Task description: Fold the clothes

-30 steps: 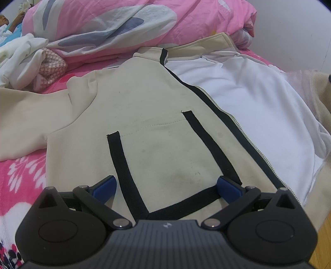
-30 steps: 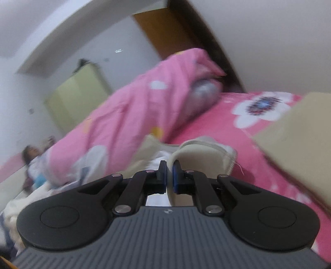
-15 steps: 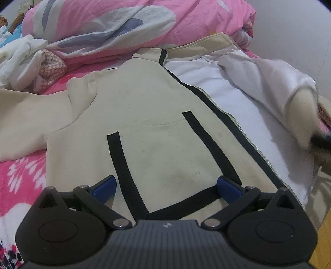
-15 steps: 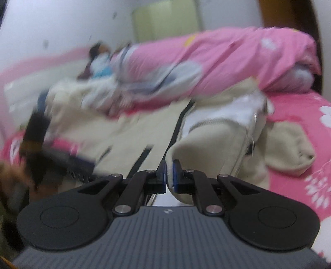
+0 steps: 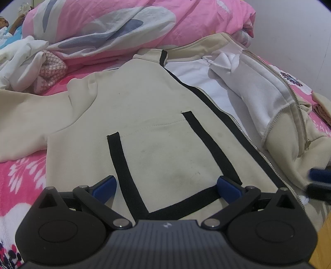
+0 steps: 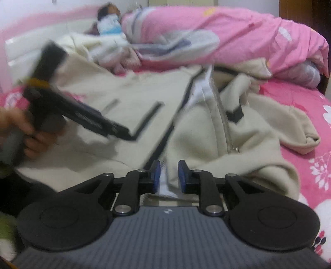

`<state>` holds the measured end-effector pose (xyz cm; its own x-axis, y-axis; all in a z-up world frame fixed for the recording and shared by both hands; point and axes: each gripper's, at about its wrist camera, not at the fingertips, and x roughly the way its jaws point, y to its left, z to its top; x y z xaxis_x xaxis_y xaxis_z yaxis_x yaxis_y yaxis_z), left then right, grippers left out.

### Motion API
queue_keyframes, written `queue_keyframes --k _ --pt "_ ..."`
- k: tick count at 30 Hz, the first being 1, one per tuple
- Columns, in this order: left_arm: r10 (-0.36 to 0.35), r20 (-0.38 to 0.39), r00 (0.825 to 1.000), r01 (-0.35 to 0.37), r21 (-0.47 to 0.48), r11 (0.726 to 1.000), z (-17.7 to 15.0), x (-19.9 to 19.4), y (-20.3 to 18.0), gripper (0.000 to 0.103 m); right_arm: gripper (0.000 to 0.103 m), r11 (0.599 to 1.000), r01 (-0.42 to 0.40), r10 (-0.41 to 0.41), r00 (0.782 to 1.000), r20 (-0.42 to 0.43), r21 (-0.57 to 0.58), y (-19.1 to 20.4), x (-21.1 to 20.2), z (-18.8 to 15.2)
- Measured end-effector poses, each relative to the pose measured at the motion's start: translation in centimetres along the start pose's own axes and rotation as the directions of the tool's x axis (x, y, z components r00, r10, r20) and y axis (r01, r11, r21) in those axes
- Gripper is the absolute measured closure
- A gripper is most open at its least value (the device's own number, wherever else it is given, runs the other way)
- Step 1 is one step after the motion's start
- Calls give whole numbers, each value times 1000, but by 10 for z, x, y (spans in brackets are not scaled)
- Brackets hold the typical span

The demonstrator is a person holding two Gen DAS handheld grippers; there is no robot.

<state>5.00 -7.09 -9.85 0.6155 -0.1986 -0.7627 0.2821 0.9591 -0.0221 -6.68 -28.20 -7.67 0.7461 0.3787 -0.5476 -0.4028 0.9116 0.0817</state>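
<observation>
Left wrist view: left hand-held gripper spread wide, blue pads resting on or just above the hem of the cream jacket; nothing pinched between them. Black pocket trim runs forward between the pads in a V. Jacket lies front-up on the bed, pink floral sheet showing to the left of the gripper. Beyond and to the right, the zipper edge and white lining are exposed, with the right front panel folded loosely inward over it. Left sleeve trails off to the left. Farther on, a heaped pink quilt behind the collar; white clothes bundled at far left.

Right wrist view: right hand-held gripper has jaws opening, a narrow gap between the pads; the jacket's bottom edge at the zipper sits in the gap, pads not visibly pressing it. Just ahead, the folded-over right panel bunches up. Off to the left, the person's hand grips the other tool, blurred, its tip on the pocket area. At the back, the quilt again, and a person lying at the head of the bed.
</observation>
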Motion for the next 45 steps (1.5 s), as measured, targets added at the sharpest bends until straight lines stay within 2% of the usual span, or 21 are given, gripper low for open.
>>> queue_keyframes --k 3,5,7,9,13,17,20,21,23,25,28,34,40,44,45 --pt "0 2 1000 0 -1 1000 0 0 0 0 62 995 -18 8 994 110 94 -13 -19 8" --pt "0 3 1000 0 -1 1000 0 0 0 0 55 988 25 -47 988 145 150 -26 -21 11" --pt "-3 4 1000 3 -2 1000 0 -1 1 0 52 975 91 -120 984 135 202 -38 -15 13" --pt "-6 4 1000 6 -3 1000 0 -1 1 0 49 960 104 -135 985 105 262 -51 -4 12" --pt "-7 6 1000 7 -4 1000 0 -2 1 0 42 932 43 -83 992 96 360 -69 13 4" --pt "-13 7 1000 13 -6 1000 -1 -1 2 0 41 946 40 -65 996 66 322 -67 27 2" --pt "-17 7 1000 18 -9 1000 -1 -1 4 0 44 961 45 -62 997 54 272 -58 29 3" --pt "-18 8 1000 18 -9 1000 -1 -1 4 0 48 963 52 -68 996 52 263 -55 29 3" --pt "-18 11 1000 18 -9 1000 -2 -1 4 0 63 966 62 -76 996 47 251 -51 28 4" --pt "-20 15 1000 20 -9 1000 -2 -1 4 0 86 965 60 -74 996 45 254 -49 26 5" --pt "-26 20 999 27 -9 1000 -3 -1 5 0 98 965 22 -39 997 60 260 -46 21 5" --pt "-40 26 999 40 -11 999 -4 -2 7 0 99 981 -53 41 997 69 187 -14 23 14" --pt "-60 28 998 61 -10 998 -5 -3 11 0 99 982 -92 83 995 61 165 5 34 20" --pt "-68 29 997 68 -9 998 -5 -3 12 0 95 980 -58 42 995 90 190 1 26 21" --pt "-69 28 997 69 -10 998 -5 -3 12 0 88 979 -35 16 995 96 199 -3 22 22"
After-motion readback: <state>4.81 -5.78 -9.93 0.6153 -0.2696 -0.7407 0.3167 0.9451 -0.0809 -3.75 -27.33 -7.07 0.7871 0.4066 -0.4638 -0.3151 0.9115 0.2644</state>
